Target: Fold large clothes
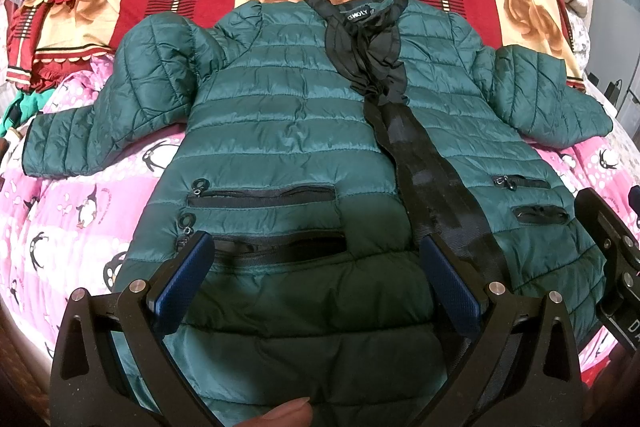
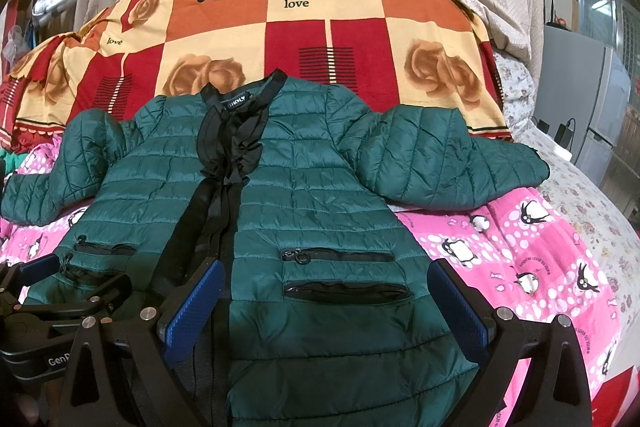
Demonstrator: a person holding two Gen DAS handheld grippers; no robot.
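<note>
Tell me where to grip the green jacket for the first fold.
Take the green jacket by its spread sleeves: the left gripper the cuff from the left, the right gripper the cuff from the right. Both lie flat and clear of the body.

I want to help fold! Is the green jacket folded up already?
Not yet. The green jacket lies spread flat on the bed, both sleeves stretched out sideways.

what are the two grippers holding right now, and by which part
Nothing is held. The left gripper and the right gripper both have their jaws wide open over the hem end of the green jacket, which lies flat on the bed.
</note>
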